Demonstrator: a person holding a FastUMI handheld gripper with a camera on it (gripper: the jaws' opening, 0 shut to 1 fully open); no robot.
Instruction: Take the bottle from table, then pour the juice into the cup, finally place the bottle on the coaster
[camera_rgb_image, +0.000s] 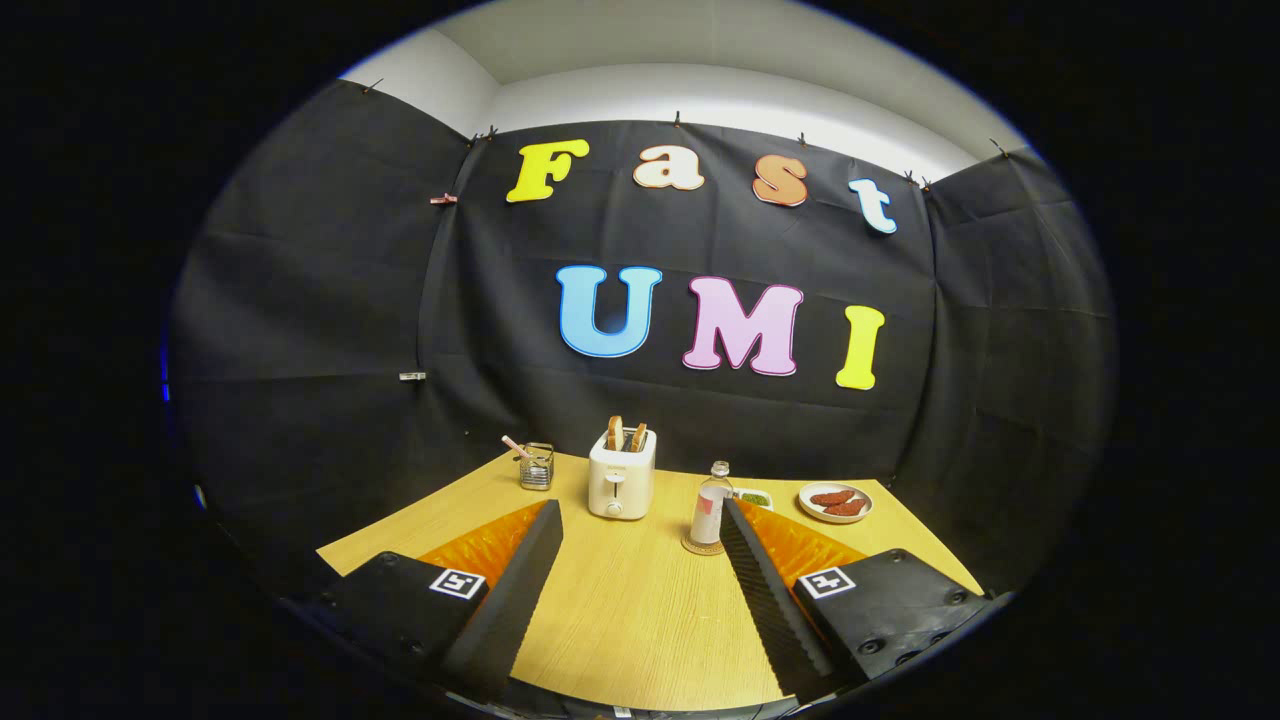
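Observation:
A small clear bottle (710, 508) with a pale label stands upright on a round coaster (702, 547) on the wooden table (620, 610). It is just ahead of the right finger's tip. My gripper (640, 512) is open, its fingers spread wide with nothing between them, and it is held back from the bottle. A cup cannot be made out for sure; a small wire-frame glass (537, 466) with a stick in it stands at the table's far left.
A white toaster (622, 477) with two slices of bread stands at the back middle. Behind the bottle lies a small dish with green food (755, 497). A plate with brown pieces (836, 502) sits at the back right. Black cloth walls close the booth.

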